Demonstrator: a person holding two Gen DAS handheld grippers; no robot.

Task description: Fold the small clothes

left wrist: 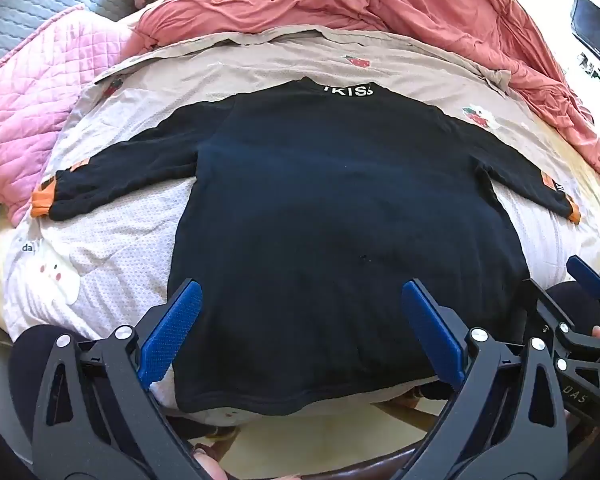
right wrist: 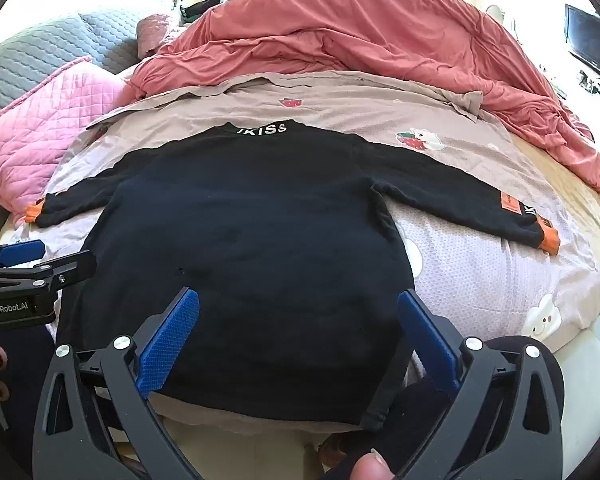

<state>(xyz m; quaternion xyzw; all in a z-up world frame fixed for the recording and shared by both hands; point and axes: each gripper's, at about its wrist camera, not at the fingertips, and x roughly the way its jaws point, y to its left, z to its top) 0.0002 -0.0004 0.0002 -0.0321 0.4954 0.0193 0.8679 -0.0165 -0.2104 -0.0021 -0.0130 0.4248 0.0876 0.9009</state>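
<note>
Black long-sleeve top lies flat on the bed sheet, back up, collar away from me, both sleeves spread out to the sides. The hem is at the near edge of the bed, slightly overhanging it.

My left gripper has its jaws wide, nothing between the pads, and hovers over the hem's left half. My right gripper is the same: jaws wide, empty, over the hem's right half. No fold started yet, I'd say.

Risks from here:
- Hem overhangs the bed edge. If I pinch one side only and lift, the top can slide off toward the floor.
- Fabric is thin and sits on a loose sheet. A deep pinch could grab the sheet along with the top and drag both.
- Right hem corner looks rolled under. Folding over it would lock in a lump.
- Sleeves end far out: left cuff, right cuff. A body fold before tucking them in probably leaves them trailing.
- Pink quilted pad and red duvet crowd the far side, so there's little room to push the top away from me.
- The grippers sit close together, so they could collide if both go for the centre.
</note>
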